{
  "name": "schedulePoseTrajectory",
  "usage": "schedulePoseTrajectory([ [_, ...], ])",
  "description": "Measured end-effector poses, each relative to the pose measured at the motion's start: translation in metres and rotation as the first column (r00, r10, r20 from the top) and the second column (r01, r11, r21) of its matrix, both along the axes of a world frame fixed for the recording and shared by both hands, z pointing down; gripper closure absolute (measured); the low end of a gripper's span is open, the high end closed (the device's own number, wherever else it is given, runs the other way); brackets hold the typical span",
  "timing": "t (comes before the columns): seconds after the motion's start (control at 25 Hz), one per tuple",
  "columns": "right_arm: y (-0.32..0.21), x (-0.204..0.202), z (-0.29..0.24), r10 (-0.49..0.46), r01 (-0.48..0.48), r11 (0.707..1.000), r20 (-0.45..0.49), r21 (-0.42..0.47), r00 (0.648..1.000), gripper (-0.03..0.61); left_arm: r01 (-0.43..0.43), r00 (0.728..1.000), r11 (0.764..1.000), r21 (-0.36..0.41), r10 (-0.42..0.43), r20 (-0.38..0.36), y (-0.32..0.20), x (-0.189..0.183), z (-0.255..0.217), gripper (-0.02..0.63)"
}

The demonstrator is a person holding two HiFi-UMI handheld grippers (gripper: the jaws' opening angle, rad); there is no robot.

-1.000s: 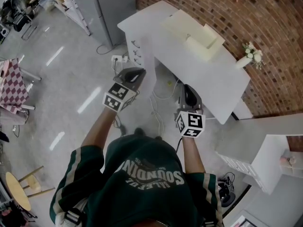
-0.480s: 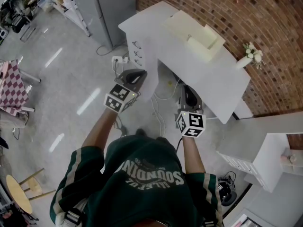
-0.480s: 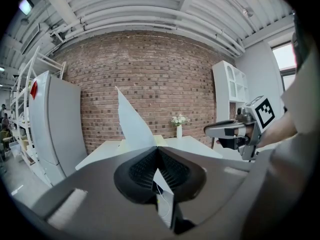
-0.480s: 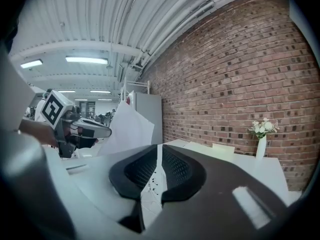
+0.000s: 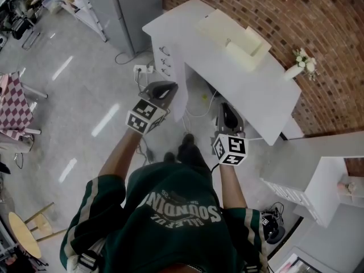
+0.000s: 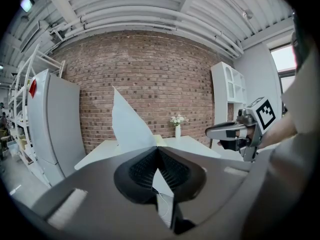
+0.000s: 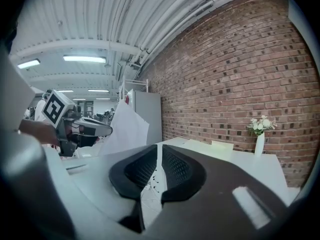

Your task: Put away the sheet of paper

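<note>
Sleeves [image 5: 94,201] of dark green cloth with pale stripes lead out to the two tools, each capped by a cube [image 5: 142,117] of black-and-white squares. The left gripper [image 5: 166,87] has its ribbed black pads [image 6: 142,166] pinched together on the sheet of paper [image 6: 127,121] — thin, white and smooth, rising from the tips to a sharp corner, with a sliver more showing below the pads. The right gripper [image 5: 225,108] holds nothing; its own view shows rounded grey jaws with a narrow slit of light between them from top to bottom.

From above, the sheet hangs in the air just short of the desk [image 5: 267,95], near its drawer end, over the glossy grey floor [image 5: 85,95]. Only the right gripper view shows it side-on, a bent white sail beside the left tool.

The desk is a long, flat slab of matte white. On it lie a cream box [image 5: 230,36] with squared edges and, at the far end, a slim white vase [image 5: 293,73] of small pale flowers. The head view alone gives the drawer handles [image 5: 164,58] and the socket strip [image 5: 142,70] on the floor.

Behind everything runs a rough red brick wall [image 5: 318,16] — the gripper views add a ribbed white ceiling [image 6: 150,9] and a tall grey cabinet [image 6: 55,124].
</note>
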State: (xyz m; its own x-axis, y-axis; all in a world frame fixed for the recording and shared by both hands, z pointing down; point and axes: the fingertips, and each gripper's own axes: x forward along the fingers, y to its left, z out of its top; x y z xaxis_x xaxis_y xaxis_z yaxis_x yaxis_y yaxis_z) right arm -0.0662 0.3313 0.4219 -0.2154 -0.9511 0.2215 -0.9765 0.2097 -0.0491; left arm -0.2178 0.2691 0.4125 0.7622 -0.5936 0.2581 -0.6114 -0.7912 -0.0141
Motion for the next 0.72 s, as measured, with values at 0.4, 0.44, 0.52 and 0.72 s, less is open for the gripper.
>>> schedulePoseTrajectory([
  [0.4,-0.026,-0.003,0.0,-0.024,0.024,1.0,0.022,-0.001,0.999,0.566,0.008,1.0,1.0,-0.017,-0.008,0.006,-0.02,0.003,0.006,0.603],
  [0.44,-0.03,-0.001,0.001,-0.021,0.022,1.0,0.025,-0.003,0.999,0.566,0.006,1.0,1.0,-0.02,-0.006,0.009,-0.024,0.004,0.007,0.603],
  [0.52,-0.04,0.003,0.002,-0.017,0.017,1.0,0.029,-0.004,0.999,0.566,0.003,1.0,1.0,-0.017,-0.003,0.008,-0.034,0.008,0.008,0.603],
  [0.72,-0.069,0.014,0.009,-0.006,0.006,1.0,0.038,-0.017,0.999,0.566,-0.003,1.0,1.0,-0.02,0.003,0.009,-0.066,0.018,0.012,0.603],
])
